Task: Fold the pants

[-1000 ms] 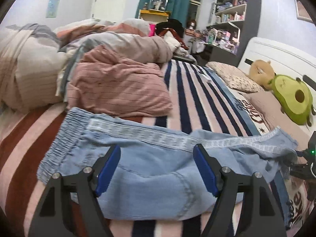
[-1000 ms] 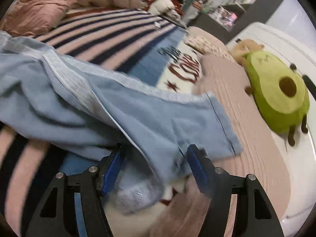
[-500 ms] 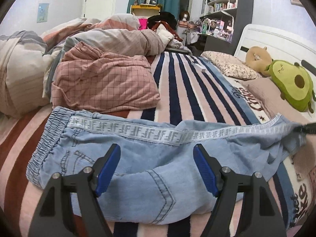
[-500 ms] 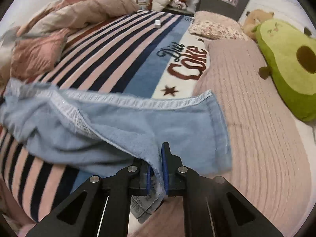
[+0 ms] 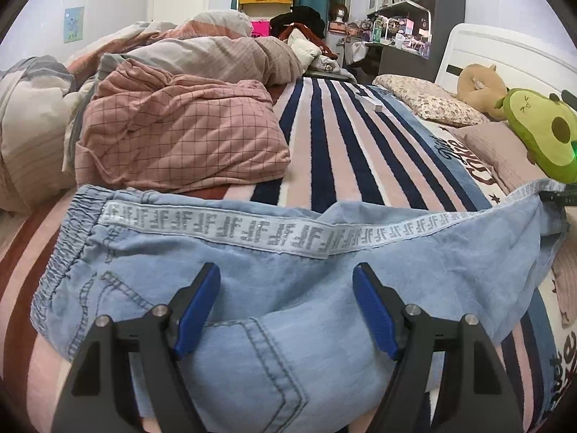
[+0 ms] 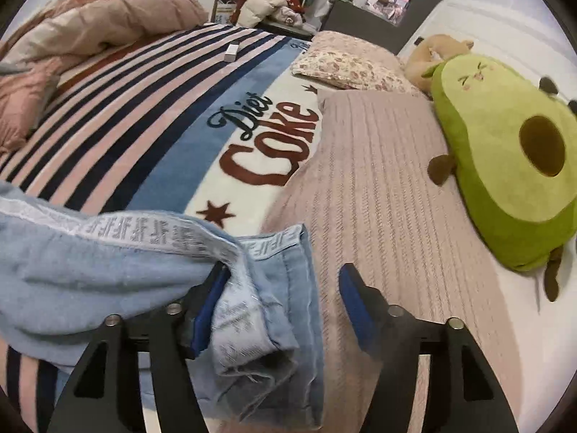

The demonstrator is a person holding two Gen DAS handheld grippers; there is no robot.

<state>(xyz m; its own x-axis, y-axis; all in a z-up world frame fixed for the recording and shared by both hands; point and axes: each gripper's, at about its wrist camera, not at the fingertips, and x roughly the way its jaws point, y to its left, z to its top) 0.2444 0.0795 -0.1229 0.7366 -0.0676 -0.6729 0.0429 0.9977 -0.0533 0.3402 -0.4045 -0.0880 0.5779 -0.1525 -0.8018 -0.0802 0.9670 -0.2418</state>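
Light-blue denim pants (image 5: 252, 270) lie flat across the striped blanket (image 5: 324, 151) of the bed, waistband at nine o'clock in the left wrist view, leg hems at three o'clock, the logo-printed side tape running along the far edge. We read this as the laying-out step: the garment is stretched lengthwise and smoothed, and no fold is made yet.

Our left claw (image 5: 286, 306) hovers over the seat of the pants, jaws spread, the cloth below them but not pinched. Our right claw (image 6: 281, 306) sits at the hem end (image 6: 285, 288), where the cloth meets the ribbed pink cover (image 6: 378, 216). Its jaws have just been opening; they now stand apart with a bunched hem between them, lying against the left pad (image 6: 205, 310) but not pressed by both.

An avocado plush (image 6: 505, 166) rests at two o'clock of the hem, well apart. A pink checked quilt (image 5: 180, 137) lies at twelve o'clock of the waistband, just beside it.

We judge that the next move calls for a fresh grip at each end, waistband and hem, so that one end can be carried over onto the other.
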